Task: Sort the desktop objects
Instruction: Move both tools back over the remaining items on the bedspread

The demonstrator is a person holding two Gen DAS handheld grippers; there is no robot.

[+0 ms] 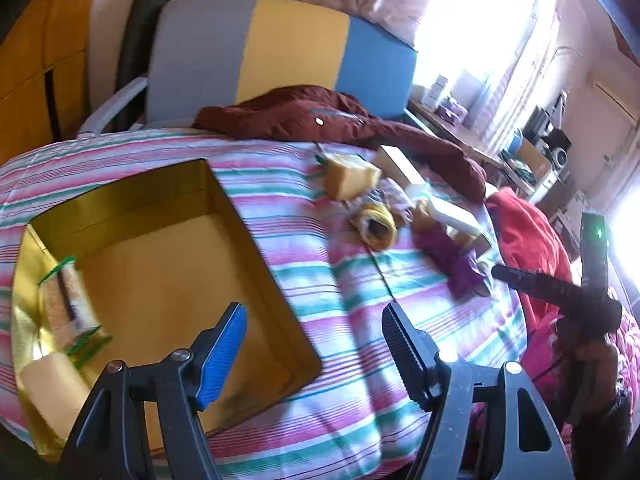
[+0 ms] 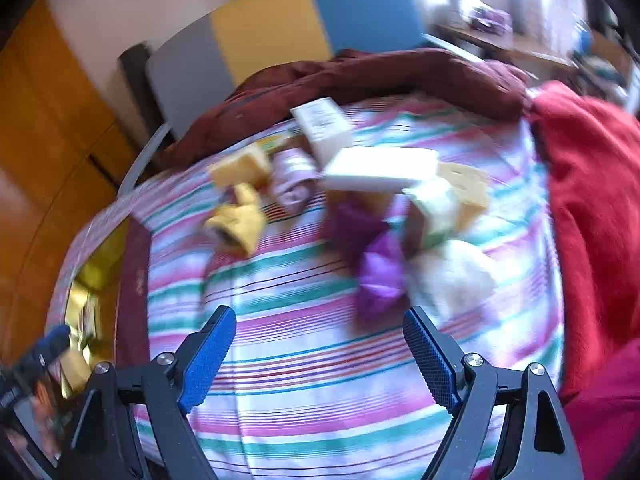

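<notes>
The left gripper point(image 1: 314, 344) hangs with its jaws spread wide and nothing between them, over the near right edge of an open gold-lined cardboard box point(image 1: 276, 280) on the pink, green and white striped bedcover point(image 1: 360, 360). Inside that box, against its left wall, lie a green-trimmed clear packet point(image 1: 70, 300) and a pale cream block point(image 1: 44, 384). The right gripper point(image 2: 320, 354) is likewise wide apart and empty, above bare striped cover (its view is smeared with blur). Ahead of it lies the unsorted heap: a crumpled purple wrapper point(image 2: 378, 268), a yellow coiled band point(image 2: 238, 226), a flat white rectangular box point(image 2: 380, 170), a yellow sponge-like block point(image 2: 240, 168) and a cream lump point(image 2: 456, 276). Behind the heap a dark maroon jacket point(image 2: 360, 76) is draped, and a red blanket point(image 2: 596, 184) crowds the right side.
</notes>
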